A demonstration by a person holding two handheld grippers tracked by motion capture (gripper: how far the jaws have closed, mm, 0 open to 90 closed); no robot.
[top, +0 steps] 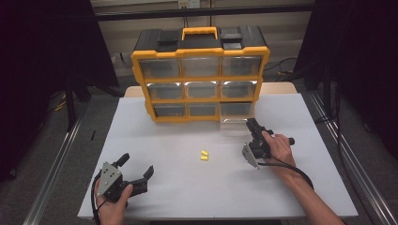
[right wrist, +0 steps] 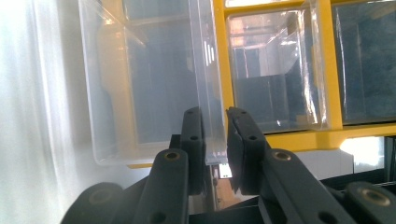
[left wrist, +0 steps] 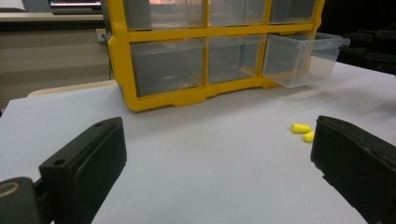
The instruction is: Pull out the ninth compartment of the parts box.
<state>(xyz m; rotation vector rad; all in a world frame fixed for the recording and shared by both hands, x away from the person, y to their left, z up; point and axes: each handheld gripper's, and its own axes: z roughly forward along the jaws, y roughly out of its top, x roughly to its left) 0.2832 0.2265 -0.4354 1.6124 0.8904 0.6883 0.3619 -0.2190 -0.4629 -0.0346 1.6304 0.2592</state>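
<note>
Drawer [right wrist: 154, 84] of clear plastic, bottom-right compartment of the yellow-and-black organizer [top: 200, 70], is standing partly pulled out over the white table [top: 164, 140]. In the left gripper view the same drawer [left wrist: 301, 58] is projecting from its slot toward the table's near side, tilted slightly downward and looking empty. The right gripper [right wrist: 215, 140] is pinching the drawer's front lip; its jaws are standing almost closed, one on each face of the thin wall, with only the plastic between them. This grip is probably serving to slide the drawer along its slot, the front lip being the part of it that a gripper can take hold of. In the high view the right gripper [top: 252, 125] is pointing at the cabinet's lower right corner, with the right hand [top: 278, 147] behind it.

Two yellow earplugs [top: 204, 155] are lying just beside each other near the table's middle, well apart from the drawer; they are plausibly the items meant to go into it. The left gripper [top: 138, 171] is waiting at the near left of the table, jaws spread wide and gripping nothing, aimed toward the earplugs [left wrist: 302, 130].
</note>
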